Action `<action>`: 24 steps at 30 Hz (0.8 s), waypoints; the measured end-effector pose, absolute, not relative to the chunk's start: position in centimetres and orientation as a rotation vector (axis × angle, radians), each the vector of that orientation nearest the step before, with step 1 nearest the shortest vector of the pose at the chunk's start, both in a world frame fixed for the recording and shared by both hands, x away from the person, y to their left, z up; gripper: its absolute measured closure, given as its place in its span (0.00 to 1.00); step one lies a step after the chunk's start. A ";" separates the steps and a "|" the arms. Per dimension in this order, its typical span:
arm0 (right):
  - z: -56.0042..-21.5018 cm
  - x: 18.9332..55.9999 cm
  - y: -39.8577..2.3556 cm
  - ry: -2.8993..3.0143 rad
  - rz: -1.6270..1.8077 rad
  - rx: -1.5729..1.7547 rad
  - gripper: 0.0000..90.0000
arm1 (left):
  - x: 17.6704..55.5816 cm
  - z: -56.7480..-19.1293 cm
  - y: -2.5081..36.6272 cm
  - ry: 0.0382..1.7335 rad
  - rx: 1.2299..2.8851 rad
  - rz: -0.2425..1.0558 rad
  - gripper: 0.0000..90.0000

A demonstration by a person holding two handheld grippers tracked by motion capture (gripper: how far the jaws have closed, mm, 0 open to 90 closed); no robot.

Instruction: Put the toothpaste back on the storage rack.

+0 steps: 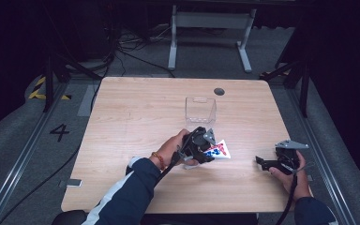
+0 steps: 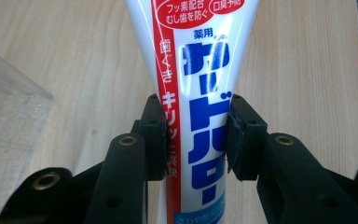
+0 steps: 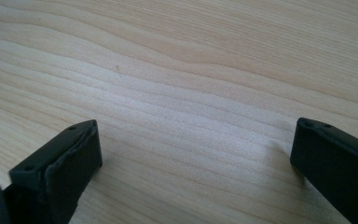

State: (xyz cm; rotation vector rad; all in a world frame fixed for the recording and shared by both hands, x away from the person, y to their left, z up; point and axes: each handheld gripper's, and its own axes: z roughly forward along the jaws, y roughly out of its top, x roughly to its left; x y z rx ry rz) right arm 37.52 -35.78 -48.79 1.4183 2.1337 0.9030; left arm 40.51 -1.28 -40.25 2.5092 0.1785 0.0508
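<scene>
White toothpaste tube (image 2: 200, 93) with a red stripe and big blue Japanese lettering, pinched across its middle between the black fingers (image 2: 154, 135). It hangs near the middle of the tabletop (image 1: 136, 117), just in front of the clear box (image 1: 200, 111).

The toothpaste tube (image 2: 200, 93) is white, with a red stripe down one side, bold blue lettering and a red patch of white script near its far end. The fingers (image 2: 151, 140) pinching it are matte black (as is the right gripper (image 3: 193, 154)). The tabletop (image 1: 140, 108) is pale wood with wavy grain. The box (image 1: 200, 111) is clear plastic. The sleeve (image 1: 131, 197) is navy with a white stripe.
</scene>
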 end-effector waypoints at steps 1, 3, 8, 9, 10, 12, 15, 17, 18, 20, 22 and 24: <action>-48.8 37.5 -35.8 2.133 0.904 1.418 0.02 | 40.5 -40.0 -1.0 0.182 2.497 0.054 0.72; -48.8 37.5 -35.8 2.134 0.903 1.418 0.02 | 40.6 -39.8 -0.6 0.187 2.475 0.050 0.72; -48.8 37.5 -35.8 2.134 0.904 1.418 0.02 | 40.9 -38.9 0.4 0.217 2.416 0.060 0.73; -48.8 37.5 -35.8 2.134 0.904 1.418 0.02 | 40.9 -38.9 0.4 0.217 2.416 0.060 0.73; -48.8 37.5 -35.8 2.134 0.903 1.418 0.02 | 41.0 -38.6 0.7 0.212 2.406 0.068 0.73; -48.8 37.5 -35.8 2.134 0.903 1.418 0.02 | 41.1 -38.2 1.0 0.218 2.381 0.084 0.73; -48.8 37.5 -35.8 2.134 0.903 1.418 0.02 | 41.2 -37.6 1.4 0.222 2.358 0.100 0.73; -48.8 37.5 -35.8 2.134 0.903 1.418 0.02 | 41.4 -37.2 1.7 0.232 2.336 0.105 0.73; -48.8 37.5 -35.8 2.134 0.903 1.418 0.02 | 41.4 -37.0 1.8 0.231 2.325 0.110 0.73; -48.8 37.5 -35.8 2.134 0.903 1.418 0.02 | 41.6 -36.4 2.0 0.232 2.310 0.121 0.73; -48.8 37.5 -35.8 2.134 0.904 1.418 0.02 | 41.7 -35.9 2.2 0.239 2.294 0.124 0.73; -48.8 37.5 -35.8 2.134 0.903 1.418 0.02 | 42.0 -35.3 2.5 0.236 2.270 0.136 0.73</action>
